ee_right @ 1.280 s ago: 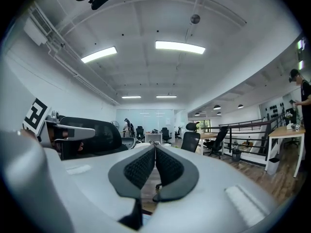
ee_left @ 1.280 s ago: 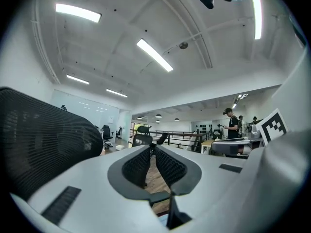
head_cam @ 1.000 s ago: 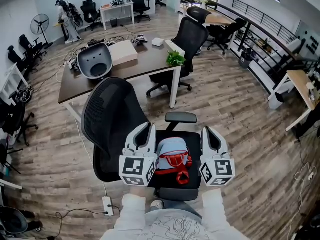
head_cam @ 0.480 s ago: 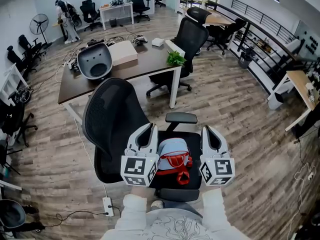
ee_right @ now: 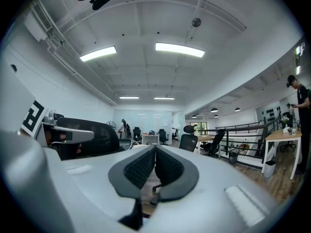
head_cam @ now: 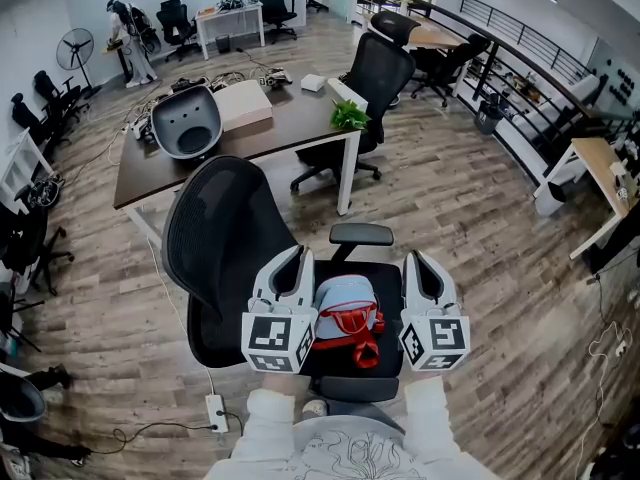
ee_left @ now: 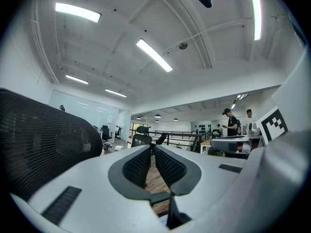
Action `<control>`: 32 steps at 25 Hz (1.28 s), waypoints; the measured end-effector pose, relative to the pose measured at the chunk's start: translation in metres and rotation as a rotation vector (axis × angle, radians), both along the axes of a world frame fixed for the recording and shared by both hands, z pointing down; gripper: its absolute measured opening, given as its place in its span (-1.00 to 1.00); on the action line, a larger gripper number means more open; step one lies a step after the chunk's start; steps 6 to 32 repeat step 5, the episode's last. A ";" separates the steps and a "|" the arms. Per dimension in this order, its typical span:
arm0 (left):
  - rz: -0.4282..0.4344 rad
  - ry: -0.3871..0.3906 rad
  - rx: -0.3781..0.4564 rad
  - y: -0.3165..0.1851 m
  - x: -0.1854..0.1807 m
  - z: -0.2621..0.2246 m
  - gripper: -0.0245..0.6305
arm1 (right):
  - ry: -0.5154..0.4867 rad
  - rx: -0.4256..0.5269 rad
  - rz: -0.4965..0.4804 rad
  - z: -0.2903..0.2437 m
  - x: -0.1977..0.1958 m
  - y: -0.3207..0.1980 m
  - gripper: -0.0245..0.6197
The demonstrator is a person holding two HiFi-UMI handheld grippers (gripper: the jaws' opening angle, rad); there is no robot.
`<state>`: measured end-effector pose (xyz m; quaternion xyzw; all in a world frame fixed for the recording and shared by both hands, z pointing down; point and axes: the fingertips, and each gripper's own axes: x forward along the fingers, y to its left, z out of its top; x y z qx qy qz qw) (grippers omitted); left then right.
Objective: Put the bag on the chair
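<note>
Head view shows a wide office with a wood floor (head_cam: 450, 218) and a brown desk (head_cam: 290, 128). In front of the desk stands a black mesh office chair (head_cam: 225, 238). On its seat lies the bag (head_cam: 343, 300), light blue with red handles, between the two grippers. The left gripper (head_cam: 296, 256) is just beside the bag's left side, the right gripper (head_cam: 414, 262) near its right side. In the gripper views both pairs of jaws are pressed together, with nothing between them.
</note>
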<state>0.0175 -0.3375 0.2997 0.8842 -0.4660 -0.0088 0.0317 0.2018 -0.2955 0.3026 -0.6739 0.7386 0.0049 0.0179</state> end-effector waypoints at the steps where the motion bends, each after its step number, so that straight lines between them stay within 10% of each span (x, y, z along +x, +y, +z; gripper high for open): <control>1: -0.003 0.001 -0.004 -0.001 0.000 0.002 -0.82 | 0.002 0.000 0.002 0.000 0.001 0.000 -0.88; 32: -0.010 -0.001 -0.011 -0.003 0.004 0.005 -0.82 | 0.006 0.001 0.010 0.000 0.007 -0.002 -0.88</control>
